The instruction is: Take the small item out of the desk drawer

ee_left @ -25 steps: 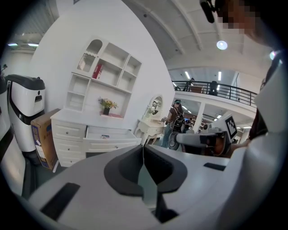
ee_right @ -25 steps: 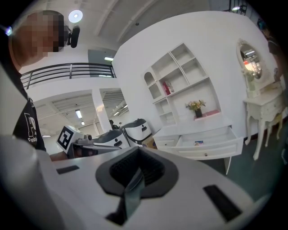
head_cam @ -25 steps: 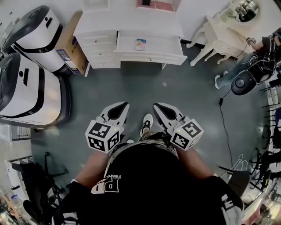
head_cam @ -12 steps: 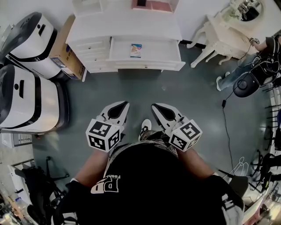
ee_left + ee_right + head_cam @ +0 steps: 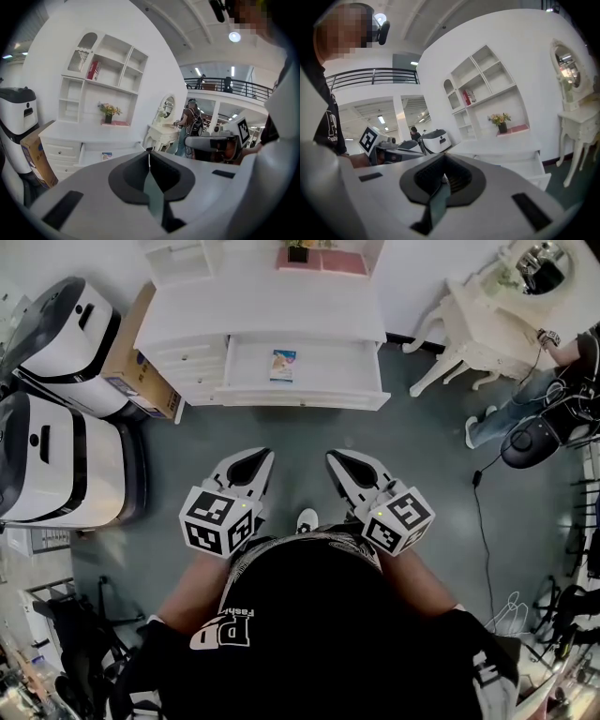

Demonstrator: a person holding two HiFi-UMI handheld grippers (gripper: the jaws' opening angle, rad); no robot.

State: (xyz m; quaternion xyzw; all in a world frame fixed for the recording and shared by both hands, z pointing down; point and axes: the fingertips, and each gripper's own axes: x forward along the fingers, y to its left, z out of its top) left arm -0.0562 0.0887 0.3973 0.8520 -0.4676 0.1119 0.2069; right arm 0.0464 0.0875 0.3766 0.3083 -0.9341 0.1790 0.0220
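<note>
Small item (image 5: 283, 365), a flat printed packet, lies in the open desk drawer (image 5: 302, 401), left of the drawer's middle and untouched. The drawer stands pulled out from the white desk (image 5: 262, 306), so as far as I can judge the opening step is done. The reach, the grip and the lift out are all left to do.

I stand back from the desk with a stretch of grey floor (image 5: 309, 432) between me and the drawer front. I hold my left gripper (image 5: 253, 465) and my right gripper (image 5: 349, 467) low at my waist, side by side and near each other. Their marker cubes sit close to my body and their tips point ahead toward the desk. Both are well apart from the packet.

Each pair of jaws is pressed together with nothing between them, as both gripper views show. Whichever tongs I use must spread first, I judge, since the packet lies flat on the drawer bottom and offers only thin edges to pinch.
</note>
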